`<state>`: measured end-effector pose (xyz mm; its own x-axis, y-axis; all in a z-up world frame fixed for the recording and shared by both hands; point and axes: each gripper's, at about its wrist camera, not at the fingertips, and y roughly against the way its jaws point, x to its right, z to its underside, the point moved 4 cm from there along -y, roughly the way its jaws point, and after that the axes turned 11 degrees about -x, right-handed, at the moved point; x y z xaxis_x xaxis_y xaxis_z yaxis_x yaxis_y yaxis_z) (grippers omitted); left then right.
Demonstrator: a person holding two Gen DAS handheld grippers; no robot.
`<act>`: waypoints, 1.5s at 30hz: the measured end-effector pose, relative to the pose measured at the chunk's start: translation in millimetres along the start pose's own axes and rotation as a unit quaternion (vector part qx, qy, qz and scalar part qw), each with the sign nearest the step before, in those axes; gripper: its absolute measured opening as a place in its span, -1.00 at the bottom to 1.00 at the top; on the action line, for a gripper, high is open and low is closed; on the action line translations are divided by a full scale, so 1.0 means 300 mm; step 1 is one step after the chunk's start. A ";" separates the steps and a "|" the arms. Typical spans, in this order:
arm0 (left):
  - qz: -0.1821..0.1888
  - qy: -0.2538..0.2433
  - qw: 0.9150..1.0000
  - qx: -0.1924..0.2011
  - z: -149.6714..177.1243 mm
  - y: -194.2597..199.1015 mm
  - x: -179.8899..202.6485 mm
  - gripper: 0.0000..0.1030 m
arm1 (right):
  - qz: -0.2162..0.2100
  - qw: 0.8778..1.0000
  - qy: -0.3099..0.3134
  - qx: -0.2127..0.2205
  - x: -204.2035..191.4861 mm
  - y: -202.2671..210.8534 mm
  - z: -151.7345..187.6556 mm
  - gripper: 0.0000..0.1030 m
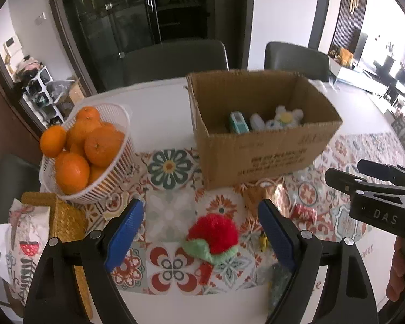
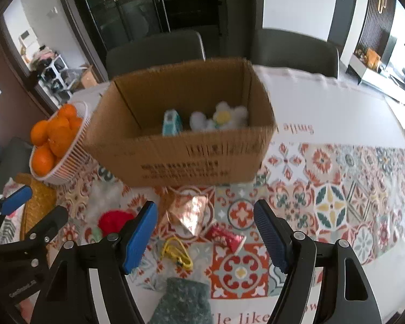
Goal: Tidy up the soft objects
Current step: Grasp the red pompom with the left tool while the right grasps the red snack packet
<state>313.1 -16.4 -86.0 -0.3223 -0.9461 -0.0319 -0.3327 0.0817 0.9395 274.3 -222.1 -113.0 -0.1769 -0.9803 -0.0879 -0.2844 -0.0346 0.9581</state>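
Note:
A red and green plush (image 1: 212, 239) lies on the patterned tablecloth between my left gripper's (image 1: 202, 216) open blue fingers. It also shows in the right wrist view (image 2: 113, 221). The open cardboard box (image 1: 262, 151) (image 2: 181, 156) holds a white flower plush (image 1: 284, 118) (image 2: 224, 117) and a teal carton (image 1: 239, 122) (image 2: 171, 122). My right gripper (image 2: 205, 216) is open and empty above a shiny copper packet (image 2: 190, 212), a red packet (image 2: 225, 237), a yellow item (image 2: 176, 252) and a dark green soft item (image 2: 183, 299).
A white basket of oranges (image 1: 105, 183) (image 2: 67, 167) stands left of the box. A woven mat (image 1: 64, 218) and a printed tissue pack (image 1: 21, 245) lie at the left edge. Two dark chairs (image 1: 172, 59) stand behind the table.

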 end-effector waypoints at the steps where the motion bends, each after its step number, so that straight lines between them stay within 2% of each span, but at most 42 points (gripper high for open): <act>1: 0.002 -0.001 1.000 -0.005 0.005 -0.012 0.003 0.69 | -0.001 1.000 -0.002 -0.009 0.003 -0.014 0.006 0.44; 9: 0.014 -0.003 0.998 -0.068 0.051 -0.157 0.018 0.69 | 0.013 0.998 -0.003 -0.062 0.025 -0.132 0.041 0.44; 22: 0.014 -0.013 0.990 -0.142 0.092 -0.327 0.043 0.69 | 0.015 0.989 -0.005 -0.147 0.066 -0.310 0.069 0.44; 35: 0.018 -0.028 0.981 -0.192 0.097 -0.455 0.057 0.67 | 0.047 0.979 0.031 -0.197 0.075 -0.438 0.067 0.43; 41: 0.022 -0.029 0.978 -0.208 0.089 -0.506 0.054 0.54 | 0.069 0.974 0.065 -0.206 0.060 -0.511 0.051 0.39; 45: 0.024 -0.031 0.976 -0.214 0.087 -0.530 0.047 0.37 | 0.069 0.971 0.081 -0.212 0.045 -0.549 0.043 0.24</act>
<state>338.3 -34.6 -244.8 -0.3857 -0.9226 0.0069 0.0797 -0.0259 0.9965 306.6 -227.2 -275.6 -0.0251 -0.9978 0.0610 0.1520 0.0565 0.9868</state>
